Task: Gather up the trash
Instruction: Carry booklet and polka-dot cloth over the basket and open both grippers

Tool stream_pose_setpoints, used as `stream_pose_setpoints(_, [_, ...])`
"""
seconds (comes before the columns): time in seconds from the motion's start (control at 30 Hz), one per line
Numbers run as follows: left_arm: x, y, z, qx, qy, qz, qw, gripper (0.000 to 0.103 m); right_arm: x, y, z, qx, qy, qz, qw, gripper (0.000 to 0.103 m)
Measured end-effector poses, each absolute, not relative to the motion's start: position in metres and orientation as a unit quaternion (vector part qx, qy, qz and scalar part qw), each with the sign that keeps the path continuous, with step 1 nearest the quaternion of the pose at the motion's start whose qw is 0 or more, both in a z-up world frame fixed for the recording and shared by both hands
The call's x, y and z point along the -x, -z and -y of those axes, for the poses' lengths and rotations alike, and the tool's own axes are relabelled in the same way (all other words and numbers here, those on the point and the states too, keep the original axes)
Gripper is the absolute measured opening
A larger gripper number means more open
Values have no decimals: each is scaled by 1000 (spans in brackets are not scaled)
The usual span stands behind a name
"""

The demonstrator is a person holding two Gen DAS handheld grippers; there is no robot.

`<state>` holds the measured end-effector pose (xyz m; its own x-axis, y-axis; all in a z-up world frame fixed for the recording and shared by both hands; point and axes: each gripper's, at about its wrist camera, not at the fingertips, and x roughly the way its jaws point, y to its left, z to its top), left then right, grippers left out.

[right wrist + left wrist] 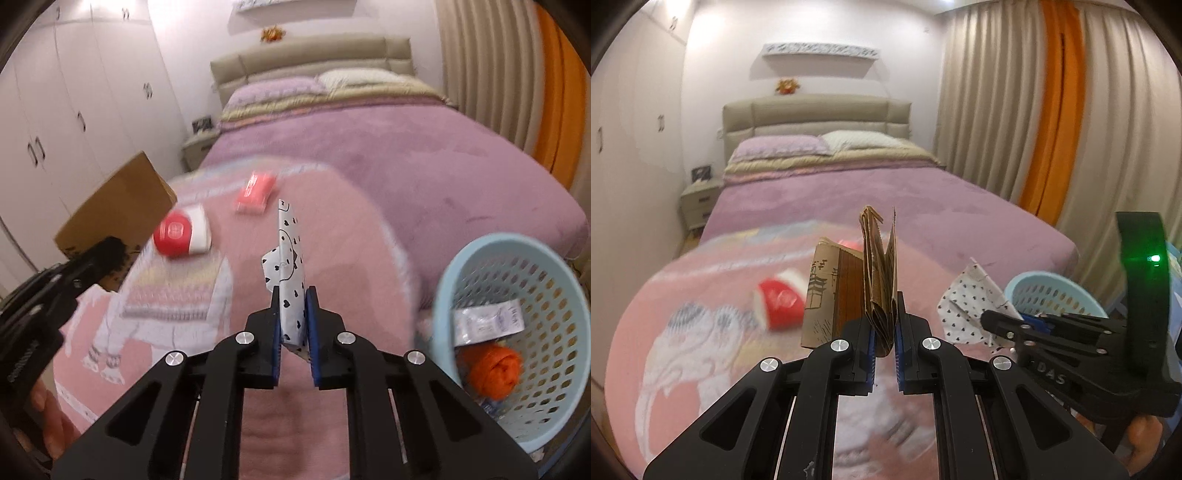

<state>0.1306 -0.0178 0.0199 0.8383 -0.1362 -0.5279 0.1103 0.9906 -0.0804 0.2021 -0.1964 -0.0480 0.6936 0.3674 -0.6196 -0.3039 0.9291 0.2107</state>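
Clearly, both grippers are seen raised above the foot of a bed (923,192), each with a piece of trash pinched in it. The left gripper (885,332) is closed tight on a folded brown paper bag (846,295) (printed with dark line drawings), which stands upright between the blue pads, clear of the pink blanket (701,332) below. The right gripper (294,317) is closed on a white wrapper with black hearts (290,258), also held upright; no gap is visible between its pads and the paper.

On the pink blanket, two more items are left lying: a red and white cup (183,232) tipped on its side and, just beyond it, a pink packet (256,192).

A light blue perforated basket (517,266) is seen beside the bed at the right, near the right gripper. Inside it, a white printed wrapper (487,323) and a crumpled orange object (493,373) are already lying. Behind the bed, beige and orange curtains (1015,110) are drawn.
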Motion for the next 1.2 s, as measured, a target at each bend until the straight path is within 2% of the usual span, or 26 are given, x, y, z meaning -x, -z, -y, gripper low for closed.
stream_pose_setpoints(0.33, [-176, -35, 100, -3, 142, -271, 952, 6, -203, 17, 302, -112, -86, -296, 945, 10])
stream_pose_setpoints(0.67, [-221, 9, 188, 2, 252, -347, 903, 6, -215, 50, 392, -191, 7, -331, 924, 10])
stream_pose_setpoints(0.9, [-230, 43, 215, 0, 287, -382, 878, 7, -217, 77, 415, -213, 37, -365, 906, 11])
stream_pose_setpoints(0.97, [-231, 47, 216, 1, 294, -388, 873, 11, -218, 83, 419, -220, 40, -374, 900, 13])
stream_pose_setpoints(1.0, [-230, 48, 215, 2, 296, -389, 872, 21, -218, 86, 422, -226, 43, -381, 895, 19])
stream_pose_setpoints(1.03, [-229, 50, 214, 4, 300, -392, 870, 37, -216, 89, 423, -229, 45, -382, 894, 25])
stream_pose_setpoints(1.07, [-229, 48, 214, 5, 298, -389, 871, 43, -214, 90, 425, -234, 47, -381, 893, 40])
stream_pose_setpoints(1.1, [-227, 48, 213, 4, 294, -386, 874, 53, -213, 92, 426, -237, 49, -378, 894, 58])
stream_pose_setpoints(1.13, [-224, 48, 210, 3, 291, -383, 877, 59, -211, 93, 428, -239, 50, -373, 895, 62])
stream_pose_setpoints(1.2, [-222, 45, 206, 10, 292, -381, 877, 61, -208, 93, 428, -233, 50, -370, 898, 62])
